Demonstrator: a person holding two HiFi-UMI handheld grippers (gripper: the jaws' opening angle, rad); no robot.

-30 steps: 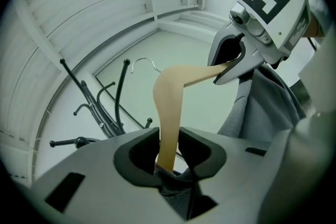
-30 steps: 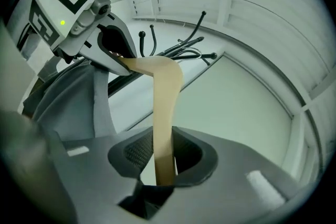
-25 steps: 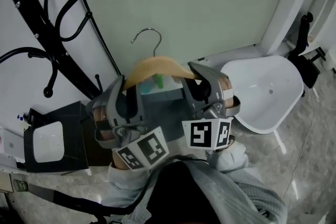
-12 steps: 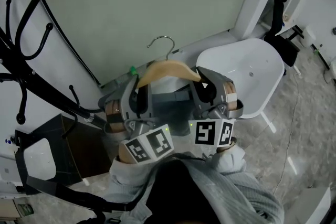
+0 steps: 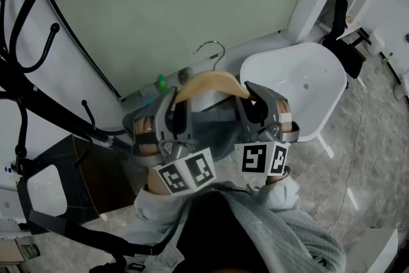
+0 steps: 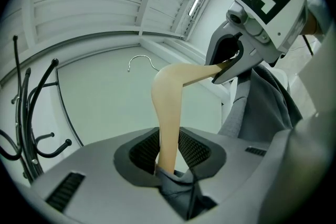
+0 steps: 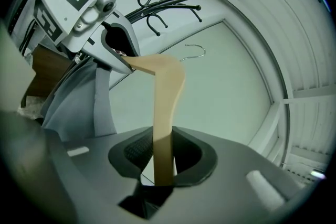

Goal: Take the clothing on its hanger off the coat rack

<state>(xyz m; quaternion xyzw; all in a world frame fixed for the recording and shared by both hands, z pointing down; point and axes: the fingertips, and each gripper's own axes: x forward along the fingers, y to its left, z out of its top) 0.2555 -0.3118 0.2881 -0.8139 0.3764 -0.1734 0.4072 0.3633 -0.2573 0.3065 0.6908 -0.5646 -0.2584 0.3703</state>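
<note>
A pale wooden hanger (image 5: 211, 81) with a metal hook (image 5: 214, 48) carries grey clothing (image 5: 211, 128) and hangs free in the air, clear of the black coat rack (image 5: 25, 86). My left gripper (image 5: 172, 105) is shut on its left arm. My right gripper (image 5: 252, 99) grips its right arm, its jaws closing a little tighter. In the left gripper view the hanger (image 6: 168, 107) rises from between the pads of the left gripper (image 6: 167, 165) to the right gripper (image 6: 231, 63). The right gripper view has the hanger (image 7: 165, 107) pinched in the right gripper (image 7: 163, 168), with the rack (image 7: 163, 5) behind.
A white shell chair (image 5: 307, 93) stands just right of the grippers. A dark box (image 5: 45, 188) sits on the floor at lower left. A green bottle (image 5: 162, 82) stands by the pale wall. A black stand (image 5: 339, 16) rises at upper right.
Both grippers and the hanger have moved right, away from the coat rack and nearer the white chair. The rack has slid toward the left edge of the head view.
</note>
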